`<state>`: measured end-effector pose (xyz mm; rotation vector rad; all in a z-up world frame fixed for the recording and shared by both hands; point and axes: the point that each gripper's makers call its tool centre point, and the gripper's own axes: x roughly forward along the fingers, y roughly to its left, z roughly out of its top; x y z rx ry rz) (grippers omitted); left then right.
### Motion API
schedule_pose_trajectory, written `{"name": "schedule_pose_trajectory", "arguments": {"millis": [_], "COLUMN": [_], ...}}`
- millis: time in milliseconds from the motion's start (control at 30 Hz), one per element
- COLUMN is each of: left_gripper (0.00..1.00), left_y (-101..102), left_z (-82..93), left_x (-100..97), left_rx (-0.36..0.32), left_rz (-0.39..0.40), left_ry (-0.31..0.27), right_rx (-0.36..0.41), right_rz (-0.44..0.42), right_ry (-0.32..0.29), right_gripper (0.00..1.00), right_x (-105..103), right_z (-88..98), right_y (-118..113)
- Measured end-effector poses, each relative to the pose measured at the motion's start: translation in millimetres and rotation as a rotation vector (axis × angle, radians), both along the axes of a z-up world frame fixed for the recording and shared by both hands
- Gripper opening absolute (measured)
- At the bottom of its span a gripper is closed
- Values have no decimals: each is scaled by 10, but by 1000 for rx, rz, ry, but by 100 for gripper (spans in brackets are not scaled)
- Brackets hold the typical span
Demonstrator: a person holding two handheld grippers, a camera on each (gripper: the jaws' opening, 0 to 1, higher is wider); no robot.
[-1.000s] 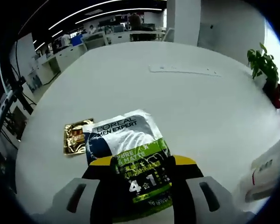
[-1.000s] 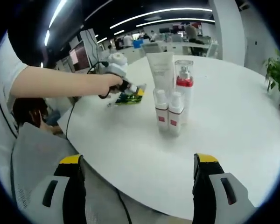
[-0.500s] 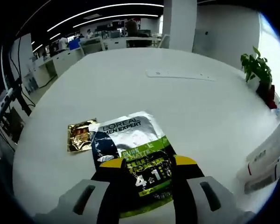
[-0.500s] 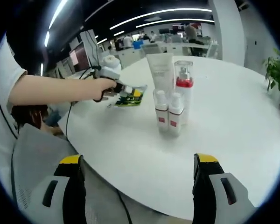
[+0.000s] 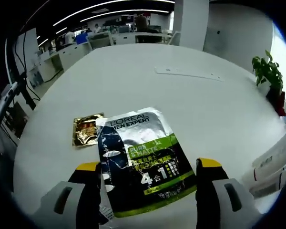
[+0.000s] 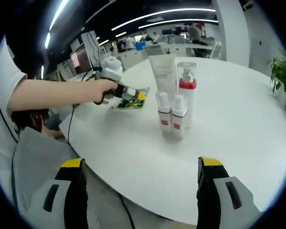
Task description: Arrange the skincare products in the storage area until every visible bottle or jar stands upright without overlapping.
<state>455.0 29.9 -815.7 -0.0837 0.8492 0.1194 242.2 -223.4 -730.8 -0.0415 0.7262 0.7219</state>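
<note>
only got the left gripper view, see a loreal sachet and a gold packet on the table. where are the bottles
Observer: In the right gripper view they stand in one upright cluster on the white table: a white tube, a red-collared pump bottle and two small red-labelled bottles.
Operator: is my left gripper near them
Observer: The left gripper sits at the green sachet, apart from the cluster on the person's arm side.
Operator: right gripper holding anything
Observer: No, the right gripper is open with nothing between its jaws, back at the table's near edge.
</note>
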Motion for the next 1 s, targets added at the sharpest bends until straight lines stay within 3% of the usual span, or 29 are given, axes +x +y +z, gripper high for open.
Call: {"name": "schedule_pose_trajectory", "arguments": {"millis": [433, 767, 1000], "left_gripper": [99, 96, 90], "left_y": [-12, 30, -74], "left_z": [-77, -184, -179], "left_x": [20, 62, 128], "left_rx": [-10, 7, 4], "left_rz": [6, -18, -44], "left_ry": [51, 213, 211], "right_rx": [0, -2, -5], "right_rz": [0, 3, 1], "right_ry": [4, 10, 14], "right_gripper": [96, 96, 96], "right_x": [-2, -6, -6], "right_z": [-4, -15, -23], "right_y": [1, 3, -6]}}
